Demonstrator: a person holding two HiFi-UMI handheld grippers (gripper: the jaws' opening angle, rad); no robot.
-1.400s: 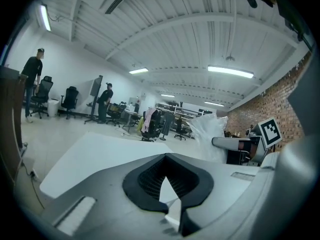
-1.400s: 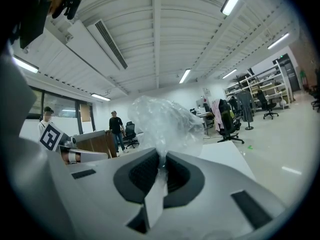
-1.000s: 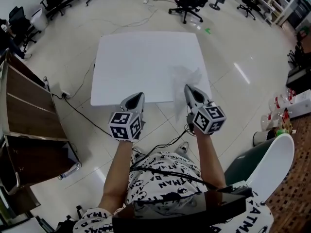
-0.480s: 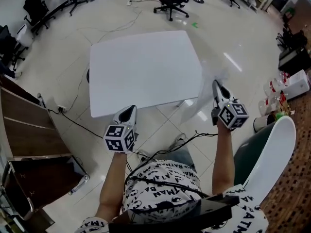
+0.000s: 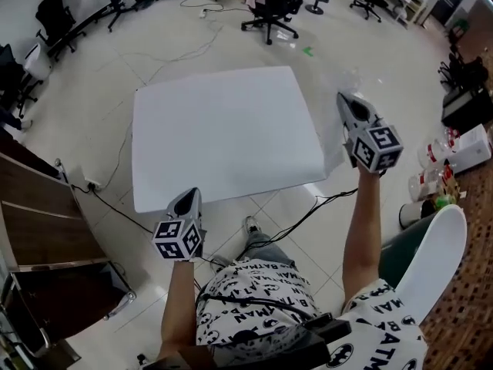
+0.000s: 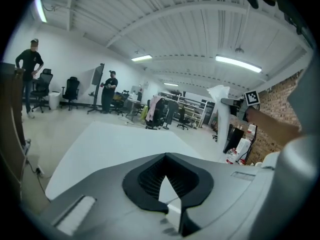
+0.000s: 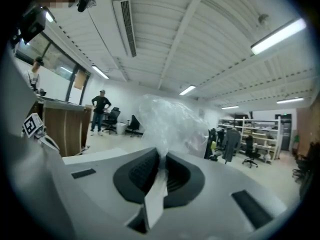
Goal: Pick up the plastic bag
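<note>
Glossy pale floor tiles and a bare white table [image 5: 223,137] fill the head view, with office chairs [image 5: 269,10] at the far side.

The plastic bag [image 7: 172,121] is clear, crumpled and looks empty: nothing shows inside its film. It is in the air, off the table, past the table's right edge. The right gripper [image 7: 159,170] has its jaws pressed together on the bag's gathered neck, a flattened strip of film running down between the pads while the rest billows beyond them. From the left gripper view the bag [image 6: 220,104] shows as a pale shape at that raised gripper.

A second ago the right gripper [image 5: 348,108] lay low at the table's near right edge with the bag resting on the tabletop; now it is up and out to the right and the tabletop holds nothing. By that, the pickup looks done, with only a steady hold left.

The left gripper [image 5: 187,203] sits below the table's near edge, jaws closed to a sliver with nothing between them.

Bottles [image 5: 428,182] stand on the floor at the right, contents too small to tell.
</note>
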